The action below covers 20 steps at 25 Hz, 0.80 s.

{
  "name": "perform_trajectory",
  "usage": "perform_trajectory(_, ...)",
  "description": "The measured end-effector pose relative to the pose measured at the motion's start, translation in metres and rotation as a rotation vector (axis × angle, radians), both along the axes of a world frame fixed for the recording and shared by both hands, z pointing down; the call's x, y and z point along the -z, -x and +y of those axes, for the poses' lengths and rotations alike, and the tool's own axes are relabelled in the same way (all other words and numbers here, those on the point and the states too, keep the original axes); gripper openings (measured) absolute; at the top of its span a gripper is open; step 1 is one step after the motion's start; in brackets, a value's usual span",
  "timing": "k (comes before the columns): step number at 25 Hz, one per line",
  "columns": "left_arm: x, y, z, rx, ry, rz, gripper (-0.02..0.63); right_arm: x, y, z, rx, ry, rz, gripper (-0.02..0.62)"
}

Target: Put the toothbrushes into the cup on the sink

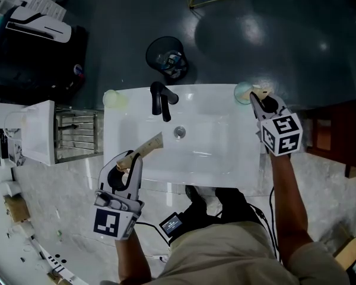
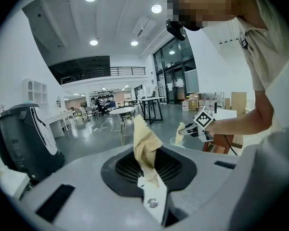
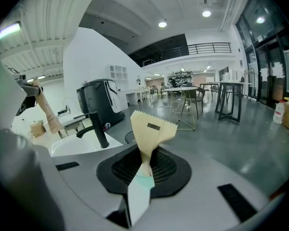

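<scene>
The left gripper (image 1: 133, 157) is clamping a tan paper-wrapped toothbrush (image 1: 148, 143) over the front left of the sink (image 1: 225, 162), with the basin open beyond. The right gripper (image 1: 256, 98) is pinching a second wrapped toothbrush (image 1: 258, 90) at the back-right cup (image 1: 243, 92).

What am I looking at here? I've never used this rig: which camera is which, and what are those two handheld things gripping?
There is no robot here. A person stands at a white sink and holds a pair of tongs in each hand. The head view comes from a camera on the person's head, looking down. The other two cameras ride on the tongs and look along their jaws. The left tongs are shut on a paper-wrapped toothbrush above the sink's front left part. The right tongs are shut on a second wrapped toothbrush, close by the cup at the sink's back right corner. Another cup stands at the back left corner, and a black tap stands between the two cups.
</scene>
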State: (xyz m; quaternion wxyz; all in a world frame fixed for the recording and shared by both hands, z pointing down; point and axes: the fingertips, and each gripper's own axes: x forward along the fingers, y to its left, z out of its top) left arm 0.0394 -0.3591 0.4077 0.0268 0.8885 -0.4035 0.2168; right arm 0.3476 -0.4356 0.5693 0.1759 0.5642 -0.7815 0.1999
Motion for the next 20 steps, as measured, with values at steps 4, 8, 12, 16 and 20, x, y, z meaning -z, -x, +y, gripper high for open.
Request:
perform_trajectory(4, 0.001, -0.004, -0.002, -0.009, -0.008, -0.007, 0.061, -0.006, 0.001, 0.002, 0.009, 0.013, 0.005, 0.036)
perform_trajectory(8, 0.008, -0.002, -0.002, -0.01, -0.017, -0.019, 0.061, -0.008, 0.001, 0.005, -0.001, 0.031, 0.019, 0.124)
perform_trajectory(12, 0.013, -0.004, 0.0, 0.004, -0.019, -0.021, 0.061, -0.005, -0.002, 0.01, -0.004, 0.03, 0.025, 0.156)
perform_trajectory(16, 0.02, -0.009, 0.001, -0.007, -0.035, 0.004, 0.061, 0.007, -0.005, 0.014, 0.002, 0.008, 0.033, 0.164)
perform_trajectory(20, 0.031, -0.009, 0.0, 0.005, -0.055, -0.005, 0.061, 0.026, -0.013, 0.019, -0.003, -0.012, 0.049, 0.171)
